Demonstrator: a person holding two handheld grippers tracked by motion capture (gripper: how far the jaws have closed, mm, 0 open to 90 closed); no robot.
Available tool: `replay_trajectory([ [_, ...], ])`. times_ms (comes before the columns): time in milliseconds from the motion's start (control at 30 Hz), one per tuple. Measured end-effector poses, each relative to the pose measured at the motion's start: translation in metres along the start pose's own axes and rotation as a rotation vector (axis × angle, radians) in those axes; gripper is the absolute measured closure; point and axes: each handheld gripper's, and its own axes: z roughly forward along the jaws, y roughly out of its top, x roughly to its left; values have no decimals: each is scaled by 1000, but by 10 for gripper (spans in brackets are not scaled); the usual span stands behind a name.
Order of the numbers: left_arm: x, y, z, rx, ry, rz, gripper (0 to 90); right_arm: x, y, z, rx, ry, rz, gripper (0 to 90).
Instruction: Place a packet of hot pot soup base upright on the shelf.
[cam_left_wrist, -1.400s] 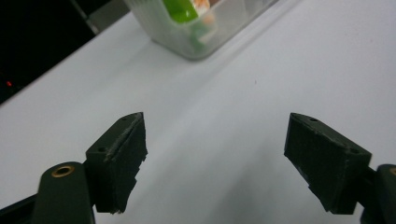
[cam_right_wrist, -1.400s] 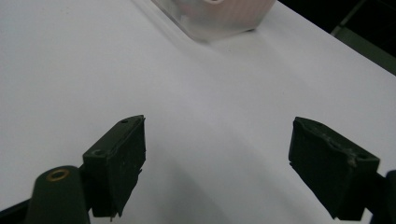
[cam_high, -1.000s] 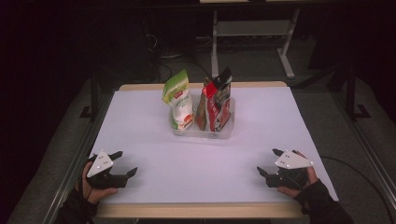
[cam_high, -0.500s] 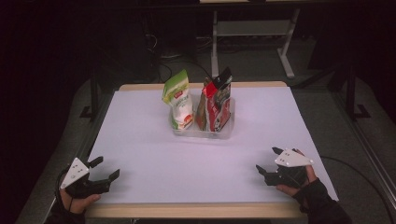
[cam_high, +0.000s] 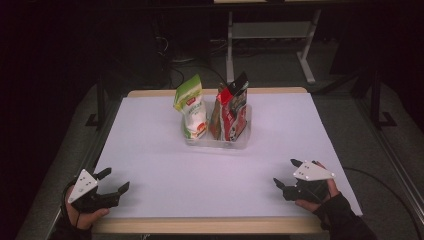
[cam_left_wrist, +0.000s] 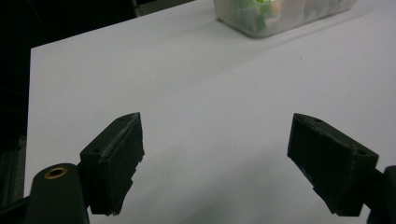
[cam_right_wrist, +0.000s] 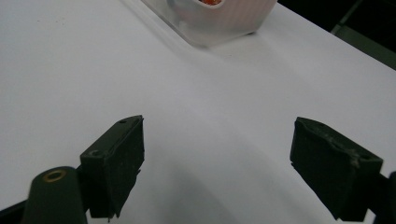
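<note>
The left gripper (cam_high: 114, 183) rests at the near left corner of the white table (cam_high: 150, 150), held in the person's left hand (cam_high: 82, 212), with its jaws spread wide apart and nothing between them; in the left gripper view the two black jaws frame only bare tabletop. The right gripper (cam_high: 287, 174) sits near the table's near right edge, held in the right hand (cam_high: 320, 197), and its jaws likewise stand well apart over bare white surface, clamped on nothing. Both grippers point inward and forward toward the clear plastic bin (cam_high: 220, 142), which stands toward the far middle of the table, well apart from either gripper. Inside the bin, a green and white pouch (cam_high: 192, 107) stands upright at its left end, and a red packet (cam_high: 229, 112) stands just beside it on the right, with a dark packet (cam_high: 241, 90) rising behind that. In the left gripper view the bin's corner (cam_left_wrist: 280, 14) shows at the top edge, with green visible through its wall.
</note>
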Motion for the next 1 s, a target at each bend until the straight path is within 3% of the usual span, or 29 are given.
replay_trajectory([
  [300,0,1,3,5,-2,5,177,-1,-2,1,6,-5,2,164],
  [400,-1,2,1,-16,5,12,183,-1,-3,1,10,-1,3,164],
  [700,-3,2,2,11,4,35,185,-1,-1,2,4,11,4,163],
  [1000,-3,1,3,20,3,33,185,-2,-1,5,4,15,5,163],
])
